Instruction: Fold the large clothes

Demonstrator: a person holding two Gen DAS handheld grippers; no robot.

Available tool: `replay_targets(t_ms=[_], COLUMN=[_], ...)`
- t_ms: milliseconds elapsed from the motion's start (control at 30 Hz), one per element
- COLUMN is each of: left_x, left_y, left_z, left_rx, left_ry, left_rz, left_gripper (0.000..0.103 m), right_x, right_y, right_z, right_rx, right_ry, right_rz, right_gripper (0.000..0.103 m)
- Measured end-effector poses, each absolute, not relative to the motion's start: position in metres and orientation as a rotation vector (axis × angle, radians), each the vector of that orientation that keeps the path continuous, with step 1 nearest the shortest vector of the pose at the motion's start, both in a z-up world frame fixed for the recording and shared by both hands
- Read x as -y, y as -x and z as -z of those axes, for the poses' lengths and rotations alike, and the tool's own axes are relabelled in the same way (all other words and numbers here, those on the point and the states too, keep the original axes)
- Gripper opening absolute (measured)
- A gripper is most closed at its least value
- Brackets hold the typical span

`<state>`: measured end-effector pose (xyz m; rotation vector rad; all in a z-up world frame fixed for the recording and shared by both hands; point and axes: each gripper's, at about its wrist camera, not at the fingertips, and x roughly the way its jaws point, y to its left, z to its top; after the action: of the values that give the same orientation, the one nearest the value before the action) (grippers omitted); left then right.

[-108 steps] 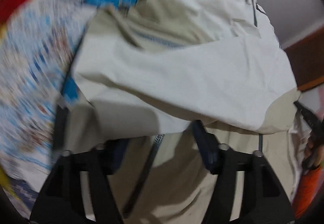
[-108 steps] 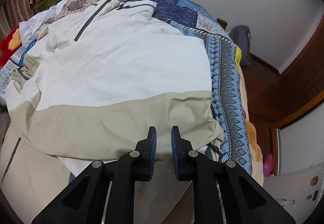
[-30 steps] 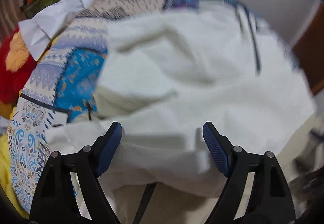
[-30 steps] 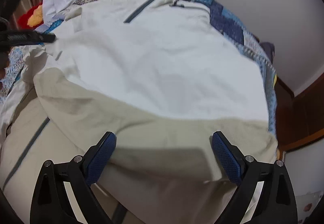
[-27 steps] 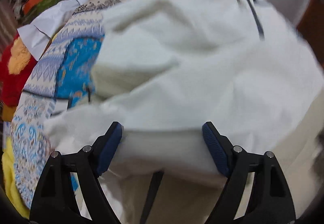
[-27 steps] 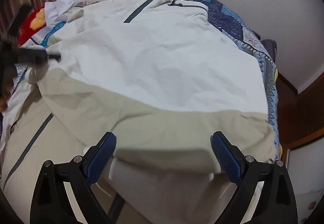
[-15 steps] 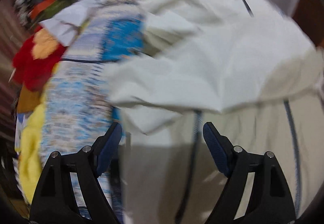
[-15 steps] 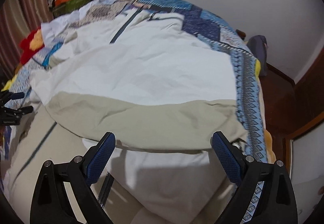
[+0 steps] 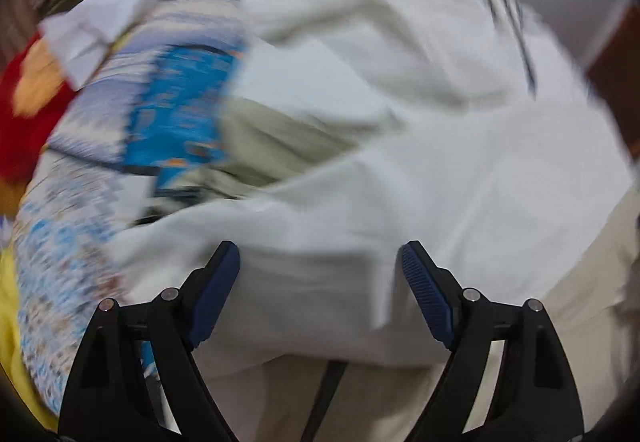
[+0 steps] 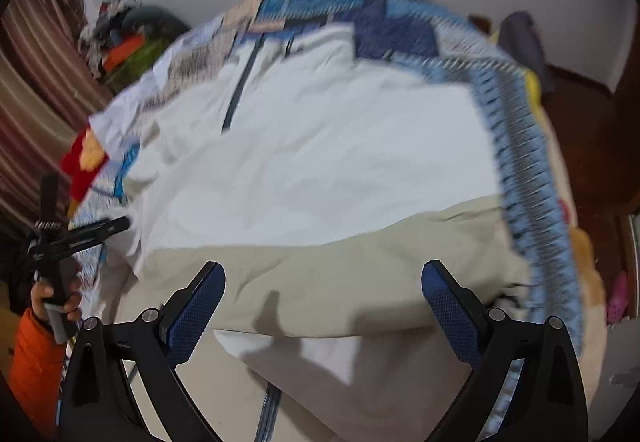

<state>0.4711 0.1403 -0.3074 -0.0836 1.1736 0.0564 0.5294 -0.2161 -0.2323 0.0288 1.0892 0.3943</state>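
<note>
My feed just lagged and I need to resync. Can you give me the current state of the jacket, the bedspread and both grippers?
Jacket: lying on the bed, folded over itself, beige band across the near edge, not held.
Zipper: closed as far as the blur lets me tell.
Bedspread: spread under the jacket, showing along both sides.
Left gripper: open, holding nothing, over the jacket's left edge.
Right gripper: open, holding nothing, over the beige band.

No text, label, brand, number or sign can be read in either view. The jacket (image 10: pixel 320 170) and the quilt (image 10: pixel 400 26) on the bed show only colour and pattern, blurred by motion.
</note>
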Motion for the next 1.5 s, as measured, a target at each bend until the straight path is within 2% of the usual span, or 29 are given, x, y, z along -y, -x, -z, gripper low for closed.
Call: replay_targets(t_ms=[67, 200, 400, 567, 767, 967, 1000, 1100, 1167, 1200, 1300, 1367, 1400, 1467, 1500], left_x=[-0.126, -0.12, -0.124, -0.119, -0.088, -0.045, -0.043, -0.049, -0.062, -0.07, -0.077, -0.073, -0.069, -0.058, -0.055], left_y=[-0.478, -0.488, -0.52, -0.579, -0.643, -0.685, -0.688, -0.698, -0.701, -0.702, -0.697, -0.691, -0.69, -0.684, -0.679], left_z=[0.32, 0.301, 0.234, 0.206, 0.222, 0.244, 0.248, 0.259, 0.267, 0.27, 0.273, 0.27, 0.267, 0.258, 0.252], left_rx=[-1.197, -1.195, -1.056, -1.011, -1.037, -1.025, -1.016, -1.014, -1.02, -1.021, -1.001, -0.985, -0.985, -0.975, -0.964], left_ry=[0.0, -0.053, -0.031, -0.021, -0.067, -0.175, -0.177, -0.091, 0.031, 0.098, 0.176, 0.177, 0.161, 0.096, 0.076], left_rz=[-0.065, -0.011, 0.042, 0.058, 0.054, 0.12, 0.114, 0.079, 0.076, 0.082, 0.091, 0.094, 0.087, 0.058, 0.052], left_gripper=[0.084, 0.084, 0.084, 0.088, 0.088, 0.088, 0.088, 0.094, 0.093, 0.091, 0.073, 0.052, 0.048, 0.031, 0.028], right_x=[0.205, 0.186, 0.17, 0.161, 0.151, 0.151, 0.151, 0.15, 0.147, 0.146, 0.144, 0.148, 0.15, 0.154, 0.154], right_y=[-0.532, -0.538, -0.573, -0.623, -0.693, -0.759, -0.768, -0.779, -0.777, -0.774, -0.766, -0.763, -0.762, -0.761, -0.759], right_z=[0.247, 0.258, 0.215, 0.189, 0.197, 0.239, 0.247, 0.263, 0.267, 0.267, 0.267, 0.265, 0.264, 0.261, 0.258], right_rx=[-1.122, -1.141, -1.019, -0.95, -0.963, -1.069, -1.085, -1.096, -1.06, -1.035, -0.995, -0.982, -0.98, -0.978, -0.974], right_ry=[0.014, 0.109, 0.146, 0.106, 0.044, -0.076, -0.11, -0.164, -0.17, -0.165, -0.135, -0.134, -0.143, -0.164, -0.159], right_rz=[-0.398, -0.425, -0.472, -0.468, -0.434, -0.366, -0.366, -0.375, -0.373, -0.374, -0.377, -0.39, -0.394, -0.406, -0.407], right_gripper=[0.098, 0.099, 0.099, 0.099, 0.099, 0.098, 0.097, 0.075, 0.07, 0.068, 0.048, 0.033, 0.031, 0.024, 0.023])
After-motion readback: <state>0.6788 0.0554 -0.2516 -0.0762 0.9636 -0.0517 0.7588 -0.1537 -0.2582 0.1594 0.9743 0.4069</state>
